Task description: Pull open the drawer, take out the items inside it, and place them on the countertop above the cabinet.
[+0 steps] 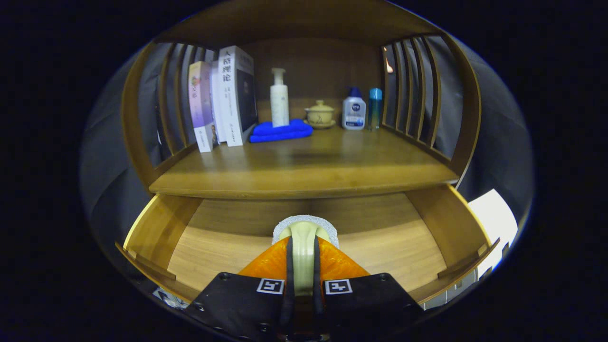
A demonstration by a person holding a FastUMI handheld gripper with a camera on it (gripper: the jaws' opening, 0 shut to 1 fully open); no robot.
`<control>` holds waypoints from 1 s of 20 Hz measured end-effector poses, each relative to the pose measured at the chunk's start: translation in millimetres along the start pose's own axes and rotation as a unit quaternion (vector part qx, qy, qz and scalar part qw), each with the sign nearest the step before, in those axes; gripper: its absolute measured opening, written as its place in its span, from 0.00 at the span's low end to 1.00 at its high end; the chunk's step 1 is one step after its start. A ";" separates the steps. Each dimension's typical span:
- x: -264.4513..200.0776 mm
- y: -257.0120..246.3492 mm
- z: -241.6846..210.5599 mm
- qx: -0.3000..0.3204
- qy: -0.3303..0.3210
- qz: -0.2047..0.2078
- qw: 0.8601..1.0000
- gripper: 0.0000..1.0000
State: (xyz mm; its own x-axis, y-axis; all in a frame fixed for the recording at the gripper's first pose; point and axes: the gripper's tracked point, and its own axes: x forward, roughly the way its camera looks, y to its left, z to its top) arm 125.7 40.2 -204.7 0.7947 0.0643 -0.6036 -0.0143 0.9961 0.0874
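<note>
My hand-held gripper (303, 266) is clenched on a cream-handled brush (304, 237) over the open drawer (389, 247). Take-out step; next, lift onto the bench (332, 166).

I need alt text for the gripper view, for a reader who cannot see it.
The gripper is shut on a pale scrubber with a grey pad, held over the open wooden drawer. On the countertop above stand books, a pump bottle on a blue cloth, a lidded cup and two small bottles.
</note>
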 end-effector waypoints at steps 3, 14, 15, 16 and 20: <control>-18.6 0.6 16.7 -0.020 -0.045 -0.002 0.999 0.17; -54.3 -11.7 84.4 -0.007 -0.133 -0.014 0.991 0.17; -50.9 -14.6 91.6 -0.010 -0.133 -0.017 0.991 0.17; -46.7 -16.9 97.2 -0.013 -0.130 -0.018 0.991 0.17; -23.3 -26.2 125.3 -0.030 -0.113 -0.024 0.993 0.17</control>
State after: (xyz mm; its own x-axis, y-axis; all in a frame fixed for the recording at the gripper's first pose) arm 183.5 4.9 -93.6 0.9110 0.0081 -0.4123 -0.0035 0.9999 0.0118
